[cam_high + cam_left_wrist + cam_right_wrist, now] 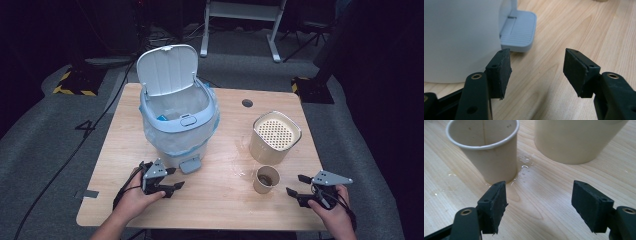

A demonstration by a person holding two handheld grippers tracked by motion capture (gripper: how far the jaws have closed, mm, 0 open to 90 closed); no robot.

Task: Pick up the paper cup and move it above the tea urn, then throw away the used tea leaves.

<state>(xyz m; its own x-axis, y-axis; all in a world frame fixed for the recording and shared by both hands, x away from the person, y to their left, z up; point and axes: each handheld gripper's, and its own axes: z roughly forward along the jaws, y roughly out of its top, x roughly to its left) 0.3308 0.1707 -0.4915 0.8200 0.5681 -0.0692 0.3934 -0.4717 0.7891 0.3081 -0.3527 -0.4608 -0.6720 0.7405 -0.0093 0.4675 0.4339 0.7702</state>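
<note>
The paper cup (266, 179) stands upright on the table, just ahead and to the left of my right gripper (298, 184), with a dark residue at its bottom; in the right gripper view the cup (489, 152) sits beyond my left pad, not between the pads, and my jaws stand apart on bare wood, gripping nothing. I judge I am at the approach step for that cup: the next move calls for sliding the claw forward and a little left so both pads straddle the cup wall, then closing gently, since thin paper will crush and the wet patch (524, 166) at its foot may let it slip. Behind the cup, further from my claw, is the beige container (274, 135) with a perforated insert on top. My left gripper (174, 178) is also open and empty, low at the foot of the pedal bin (177, 125), whose lid (167, 69) stands raised and whose liner bag shows at the rim; the pedal (518, 31) lies just beyond my left pads, so I take it this hand is placed to work the pedal or steady the bin while the cup is brought over. The table (210, 200) is pale wood with a cable hole (247, 103) near its far edge. Round it is grey carpet, a dark room, white table legs (240, 30) at the back and a black cable trailing off at the left.
</note>
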